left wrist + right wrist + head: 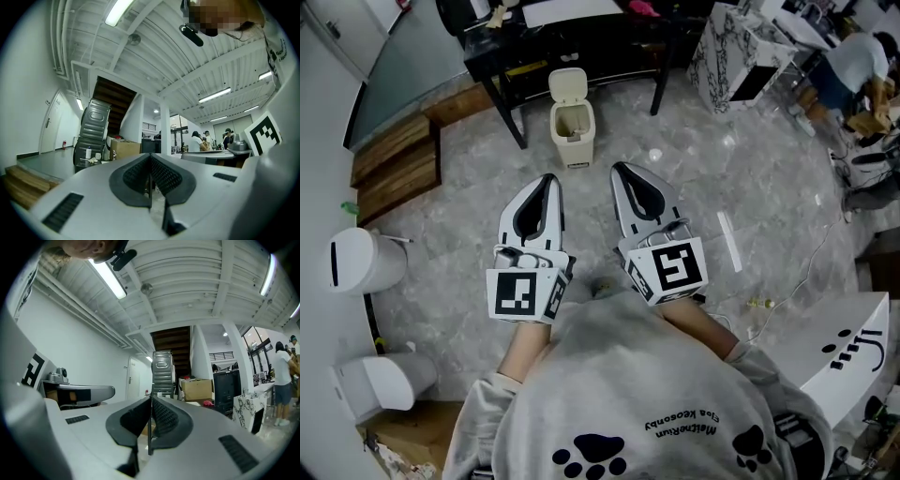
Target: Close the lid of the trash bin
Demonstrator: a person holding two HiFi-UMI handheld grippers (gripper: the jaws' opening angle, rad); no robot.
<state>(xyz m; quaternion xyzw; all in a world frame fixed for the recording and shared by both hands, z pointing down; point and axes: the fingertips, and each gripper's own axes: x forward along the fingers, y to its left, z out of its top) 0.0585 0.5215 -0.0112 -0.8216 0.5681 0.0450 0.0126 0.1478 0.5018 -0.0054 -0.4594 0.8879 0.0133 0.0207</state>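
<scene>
A small cream trash bin [571, 123] stands on the marble floor in front of a black table, its lid [568, 83] tipped up and open. My left gripper [547, 180] and right gripper [620, 170] are held side by side, level, pointing toward the bin and a short way from it. Both are shut with nothing between the jaws. In the left gripper view the left gripper [150, 159] has its black pads pressed together. The right gripper view shows the right gripper [151, 401] the same way. The bin is hidden behind the jaws in both gripper views.
The black table [581, 42] stands just behind the bin. Wooden steps [394, 164] lie at the left, with two white bins [361, 260] along the left wall. A marbled cabinet [736, 56] is at the upper right and a white board [853, 352] at the right. People stand in the background.
</scene>
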